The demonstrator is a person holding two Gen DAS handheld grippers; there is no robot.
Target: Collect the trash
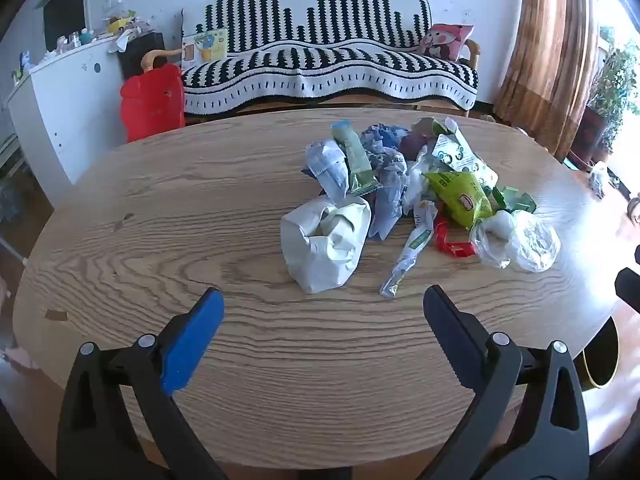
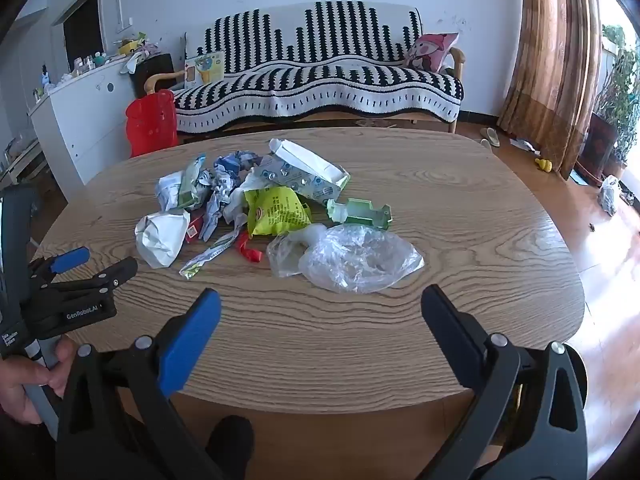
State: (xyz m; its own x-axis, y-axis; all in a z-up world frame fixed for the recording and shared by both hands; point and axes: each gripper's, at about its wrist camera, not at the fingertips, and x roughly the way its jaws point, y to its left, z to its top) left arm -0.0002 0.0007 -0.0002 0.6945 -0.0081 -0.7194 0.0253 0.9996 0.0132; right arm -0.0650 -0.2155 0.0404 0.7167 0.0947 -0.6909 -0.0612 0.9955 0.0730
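Trash pile on wooden table, sofa behind, both grippers spread, empty.

wrapper print unreadable, sideboard clutter indistinct

Crumpled white paper bag and glossy clear plastic bag lie on a wood-grain table. Far behind, a woven cloth sofa cover.
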